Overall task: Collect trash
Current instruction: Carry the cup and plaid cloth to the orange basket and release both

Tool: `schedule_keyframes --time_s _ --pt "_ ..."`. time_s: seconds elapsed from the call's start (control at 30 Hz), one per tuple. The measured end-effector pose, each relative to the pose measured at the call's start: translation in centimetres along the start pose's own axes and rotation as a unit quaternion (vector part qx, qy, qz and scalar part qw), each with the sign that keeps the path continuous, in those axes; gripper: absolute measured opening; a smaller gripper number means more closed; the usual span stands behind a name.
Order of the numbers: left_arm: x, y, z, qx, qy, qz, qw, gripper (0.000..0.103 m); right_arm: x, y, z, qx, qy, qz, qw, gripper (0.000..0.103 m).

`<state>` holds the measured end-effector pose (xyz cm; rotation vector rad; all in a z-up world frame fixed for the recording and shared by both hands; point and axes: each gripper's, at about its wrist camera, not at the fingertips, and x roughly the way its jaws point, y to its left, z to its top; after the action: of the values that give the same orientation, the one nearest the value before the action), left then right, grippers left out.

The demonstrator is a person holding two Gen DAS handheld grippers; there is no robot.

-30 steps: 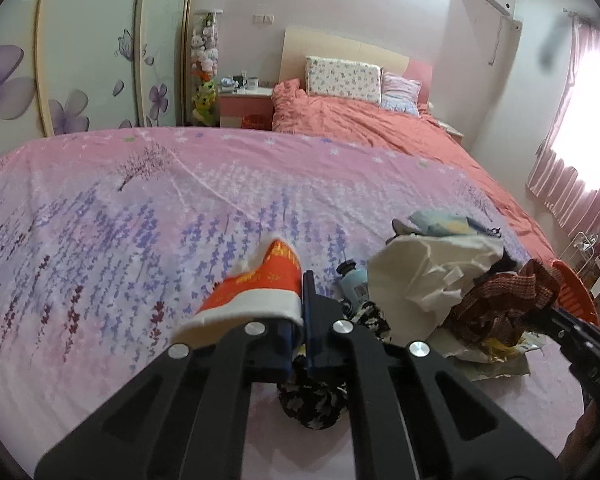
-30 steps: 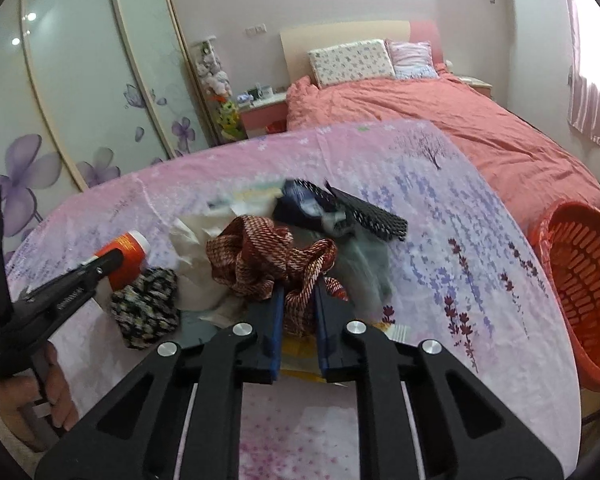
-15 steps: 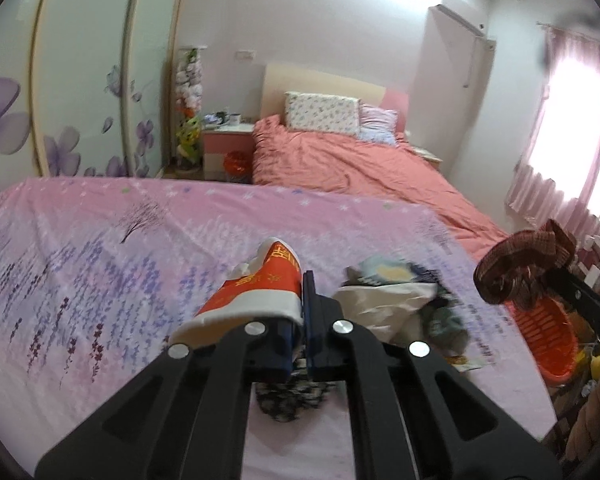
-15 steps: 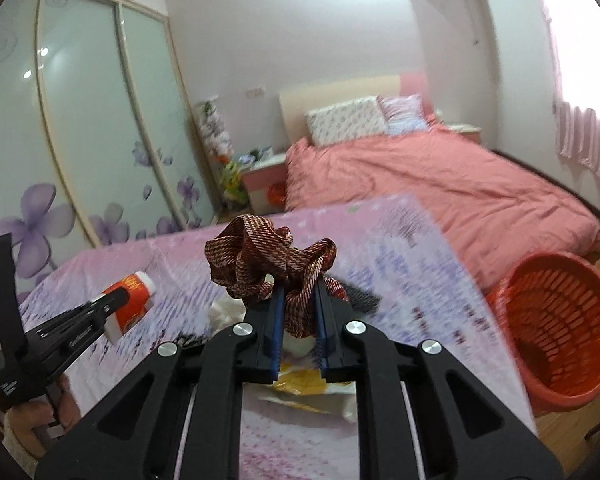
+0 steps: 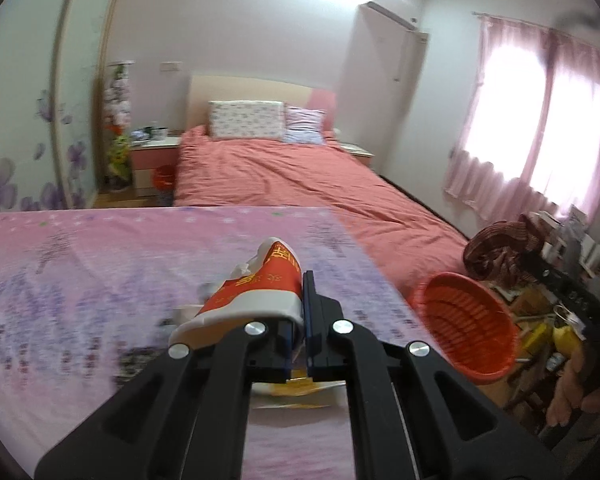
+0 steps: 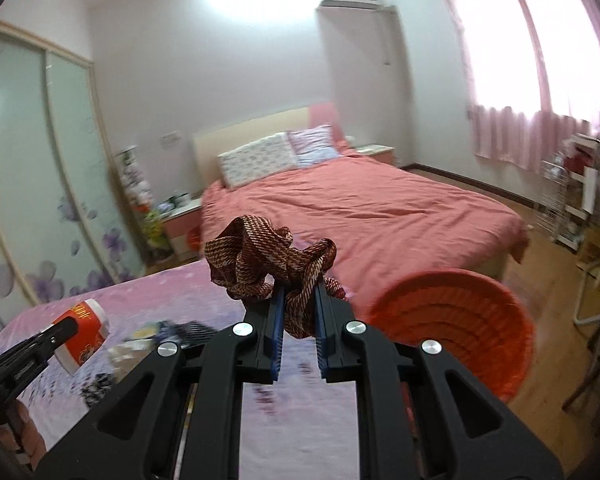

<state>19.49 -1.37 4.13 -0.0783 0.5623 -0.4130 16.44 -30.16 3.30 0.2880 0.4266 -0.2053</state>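
My left gripper (image 5: 298, 300) is shut on a red and white paper cup (image 5: 256, 292) and holds it above the pink flowered bedspread (image 5: 100, 264). The cup also shows in the right wrist view (image 6: 82, 332). My right gripper (image 6: 298, 300) is shut on a crumpled red-brown patterned cloth (image 6: 268, 260), held in the air to the left of the orange basket (image 6: 456, 324). In the left wrist view the cloth (image 5: 500, 248) hangs above and behind the basket (image 5: 464, 332).
More clutter lies on the bedspread, blurred: dark patterned cloth (image 6: 96, 384) and yellow paper (image 5: 296, 386). A second bed with a salmon cover (image 5: 284, 176) stands behind. Shelves and clutter (image 5: 572, 264) stand by the curtained window on the right.
Both grippers have lifted and swung to the right with their loads. The basket has come nearer and now fills more of both views. The pile on the bedspread has dropped low.
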Motion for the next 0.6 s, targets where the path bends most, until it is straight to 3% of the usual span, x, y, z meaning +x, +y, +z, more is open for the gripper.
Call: schedule_keyframes --time_s 0.17,0.4,0.6 --pt "2.3 -5.4 0.0 0.018 0.006 -0.054 0.9984 0.006 0.1 -3.9 -0.3 0.029 0.002 -0.039 0.999 0.014" --pt "7.2 -14.1 -0.8 0.058 0.037 -0.127 0.9895 0.006 0.7 -8.7 -0.1 0.067 0.004 -0.081 0.994 0.014" --pt "11.7 -20.6 -2.1 0.095 0.067 -0.161 0.9800 0.006 2.1 -11.9 -0.3 0.101 0.011 -0.102 0.990 0.014"
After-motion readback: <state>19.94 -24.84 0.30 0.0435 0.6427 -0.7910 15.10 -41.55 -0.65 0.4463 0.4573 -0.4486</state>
